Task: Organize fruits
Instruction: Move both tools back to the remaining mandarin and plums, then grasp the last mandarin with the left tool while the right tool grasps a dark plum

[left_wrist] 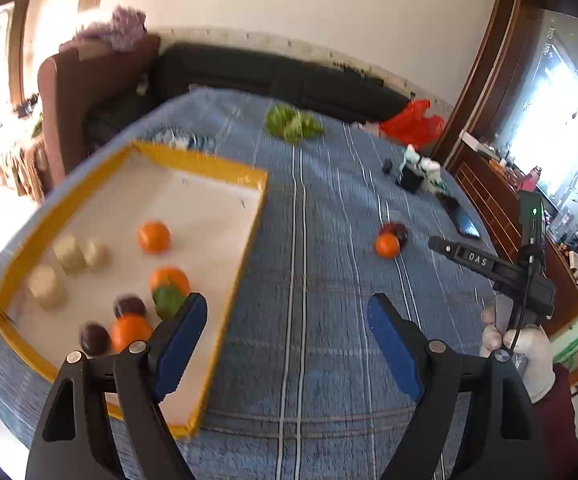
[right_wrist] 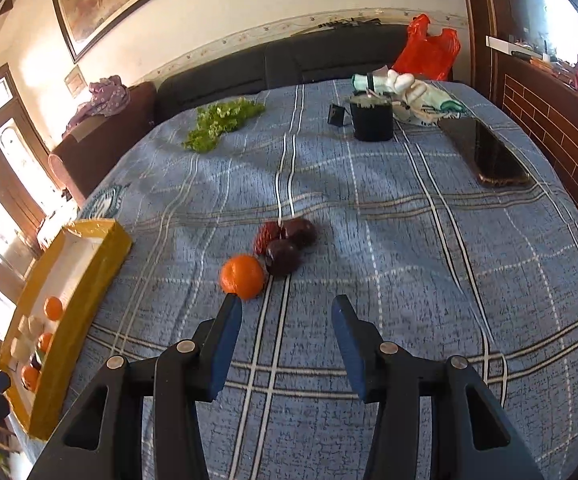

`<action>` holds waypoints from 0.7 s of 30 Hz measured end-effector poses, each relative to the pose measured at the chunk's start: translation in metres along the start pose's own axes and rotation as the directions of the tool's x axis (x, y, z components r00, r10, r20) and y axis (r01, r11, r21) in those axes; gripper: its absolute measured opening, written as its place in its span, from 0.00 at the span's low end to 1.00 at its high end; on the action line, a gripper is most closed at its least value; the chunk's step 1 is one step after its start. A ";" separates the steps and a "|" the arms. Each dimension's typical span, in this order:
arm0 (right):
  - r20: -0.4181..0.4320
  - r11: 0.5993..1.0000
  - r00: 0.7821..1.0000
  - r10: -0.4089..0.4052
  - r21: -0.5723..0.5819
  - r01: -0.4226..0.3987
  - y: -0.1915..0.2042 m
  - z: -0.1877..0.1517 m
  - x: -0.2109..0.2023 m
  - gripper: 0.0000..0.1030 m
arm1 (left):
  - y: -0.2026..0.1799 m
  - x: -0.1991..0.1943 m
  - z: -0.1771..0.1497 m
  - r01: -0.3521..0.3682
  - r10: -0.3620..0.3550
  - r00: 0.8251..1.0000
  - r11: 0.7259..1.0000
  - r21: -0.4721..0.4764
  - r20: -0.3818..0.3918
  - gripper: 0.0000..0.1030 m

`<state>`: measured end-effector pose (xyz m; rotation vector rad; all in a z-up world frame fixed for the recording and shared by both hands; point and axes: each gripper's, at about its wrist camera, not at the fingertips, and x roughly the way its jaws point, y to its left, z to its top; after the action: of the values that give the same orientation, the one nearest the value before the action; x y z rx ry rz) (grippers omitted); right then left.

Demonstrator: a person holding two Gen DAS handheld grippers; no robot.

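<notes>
Right tool [right_wrist: 287, 320] jaws spread wide, holding nothing, aimed at the loose cluster on the blue plaid worktop [right_wrist: 409, 280]: one orange [right_wrist: 243, 276] just ahead of its left finger, two dark plums [right_wrist: 285, 256] touching behind it, a wrinkled red date [right_wrist: 265, 237] beside them. Likely next pick: the orange, nearest and unobstructed. Left tool [left_wrist: 287, 336] also wide open and empty, hovering at the yellow-rimmed tray [left_wrist: 249, 240], which already holds oranges, plums and a green fruit, apparently the collection point. "DAS" is readable on the right tool's body.
</notes>
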<state>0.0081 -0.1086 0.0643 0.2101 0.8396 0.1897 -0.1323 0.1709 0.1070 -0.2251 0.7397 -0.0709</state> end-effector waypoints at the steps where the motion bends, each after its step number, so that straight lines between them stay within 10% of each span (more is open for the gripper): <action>1: 0.007 1.000 1.000 0.003 0.004 -0.003 0.000 0.004 0.000 0.49 | -0.002 -0.002 0.004 -0.013 0.013 1.000 1.000 0.009 0.015 0.79; 21: -0.076 0.985 0.992 0.102 0.150 -0.090 -0.020 0.024 0.082 0.48 | -0.071 0.090 0.019 0.025 -0.005 0.995 0.980 0.196 -0.103 0.70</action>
<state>0.0808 -0.1106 0.0159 0.3828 0.9278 0.2284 -0.0521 0.0922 0.0778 -0.0380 0.8275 -0.1706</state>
